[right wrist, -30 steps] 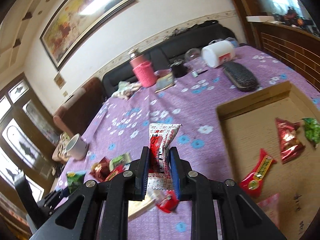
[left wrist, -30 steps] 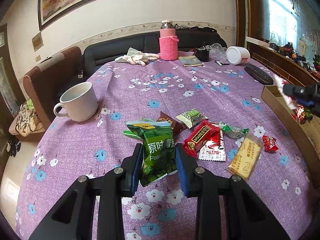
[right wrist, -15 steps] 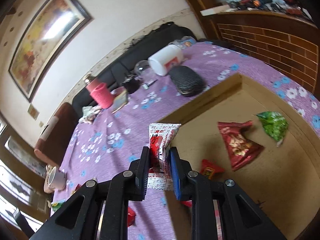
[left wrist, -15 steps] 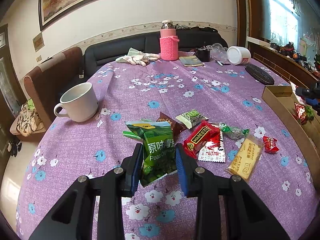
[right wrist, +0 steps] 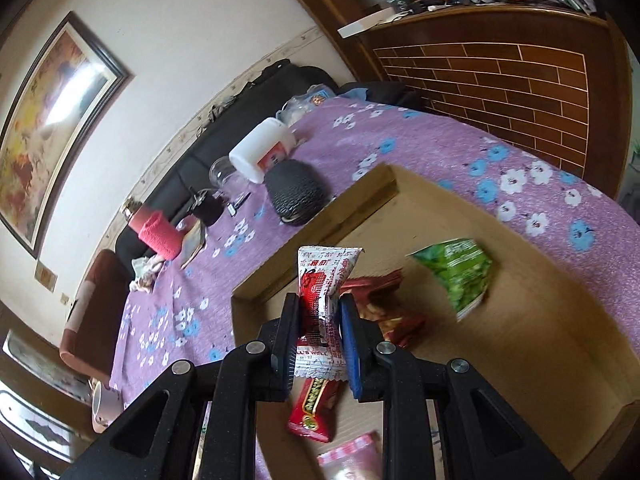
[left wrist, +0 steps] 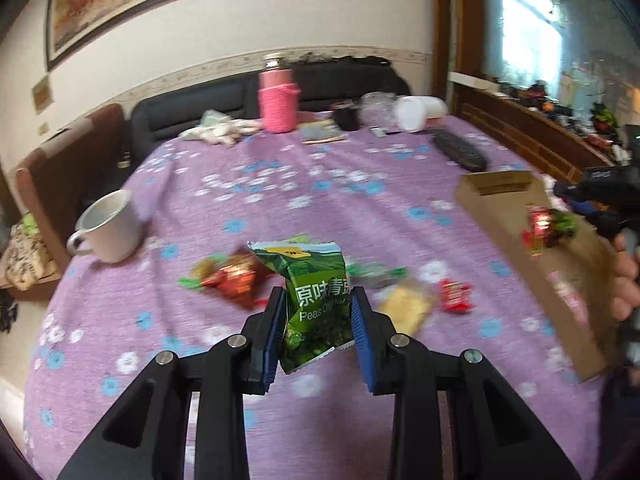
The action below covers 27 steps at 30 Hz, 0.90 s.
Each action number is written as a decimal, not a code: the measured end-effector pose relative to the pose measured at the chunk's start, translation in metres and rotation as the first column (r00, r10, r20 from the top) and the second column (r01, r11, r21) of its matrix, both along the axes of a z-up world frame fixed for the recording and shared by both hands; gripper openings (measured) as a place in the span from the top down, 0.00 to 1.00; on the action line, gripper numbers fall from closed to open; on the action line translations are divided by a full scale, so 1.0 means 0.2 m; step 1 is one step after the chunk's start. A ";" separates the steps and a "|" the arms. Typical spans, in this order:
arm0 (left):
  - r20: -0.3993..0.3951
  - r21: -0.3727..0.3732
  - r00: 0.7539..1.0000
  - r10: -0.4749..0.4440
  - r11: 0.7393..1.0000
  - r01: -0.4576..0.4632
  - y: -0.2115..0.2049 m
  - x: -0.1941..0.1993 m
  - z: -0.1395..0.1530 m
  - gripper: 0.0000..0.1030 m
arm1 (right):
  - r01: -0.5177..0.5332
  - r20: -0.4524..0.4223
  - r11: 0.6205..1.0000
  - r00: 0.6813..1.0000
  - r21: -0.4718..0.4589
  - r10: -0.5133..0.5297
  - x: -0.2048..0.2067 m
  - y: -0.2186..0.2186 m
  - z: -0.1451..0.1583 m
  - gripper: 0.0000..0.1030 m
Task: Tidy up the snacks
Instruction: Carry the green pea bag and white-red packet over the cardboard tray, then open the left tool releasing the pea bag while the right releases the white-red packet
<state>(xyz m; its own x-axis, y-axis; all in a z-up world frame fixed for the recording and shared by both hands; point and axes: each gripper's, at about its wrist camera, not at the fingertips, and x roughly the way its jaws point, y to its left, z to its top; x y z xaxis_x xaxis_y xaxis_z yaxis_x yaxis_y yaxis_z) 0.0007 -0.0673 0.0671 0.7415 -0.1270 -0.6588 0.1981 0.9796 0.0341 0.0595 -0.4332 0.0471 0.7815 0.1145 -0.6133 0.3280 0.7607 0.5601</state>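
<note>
Left gripper (left wrist: 318, 322): jaws clamped on a green pea snack bag (left wrist: 316, 300), bag upright, held just above the purple flowered tabletop (left wrist: 320, 184). Behind it a loose cluster of snacks on the cloth: a dark red packet (left wrist: 236, 282), a yellow cracker pack (left wrist: 404, 308), a small red candy (left wrist: 454, 296); this view is motion-blurred, so the other wrappers can't be told apart. White mug (left wrist: 110, 232) at left, well apart from the snacks. Pink knitted bottle (left wrist: 277, 100) at the far edge.

Right gripper (right wrist: 319, 330): jaws narrow, pinching a red-and-white sachet (right wrist: 322, 304), upright, over the cardboard box (right wrist: 560, 320) near its left wall. Lying on the box floor: a green snack bag (right wrist: 460, 274), a red foil bag (right wrist: 384, 312) partly hidden behind the sachet, a long red wrapper (right wrist: 314, 410) below the jaws, a pink-checked packet (right wrist: 352, 458) at the bottom edge. Black hairbrush (right wrist: 296, 194) just beyond the box's far corner, white tub (right wrist: 262, 152) on its side behind it.

In the left wrist view the box sits at the right edge of the tabletop, a person's fingers (left wrist: 626, 280) beside it.
</note>
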 end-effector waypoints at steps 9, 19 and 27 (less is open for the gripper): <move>-0.041 -0.096 0.969 -0.245 0.966 0.240 -0.51 0.01 0.10 0.70 | 0.023 -0.014 1.000 1.000 0.020 -0.023 -0.03 -0.11 -0.01 0.79; -0.150 -0.162 0.886 -0.438 0.895 0.415 -0.98 0.00 -0.05 0.70 | 0.006 -0.045 0.999 0.999 0.033 -0.005 -0.04 -0.19 -0.04 0.78; -0.198 -0.187 0.865 -0.462 0.884 0.429 -1.05 0.06 -0.15 0.71 | 0.014 -0.100 1.000 0.995 0.008 -0.013 -0.03 -0.21 -0.06 0.78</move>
<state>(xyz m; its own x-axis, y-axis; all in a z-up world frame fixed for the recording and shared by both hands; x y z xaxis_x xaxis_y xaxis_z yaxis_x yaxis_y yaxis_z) 0.0132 -0.2764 0.0370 0.4149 -0.5050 -0.7568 0.6005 0.7769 -0.1892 0.0531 -0.4756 0.0357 0.7177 0.1096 -0.6877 0.3933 0.7512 0.5301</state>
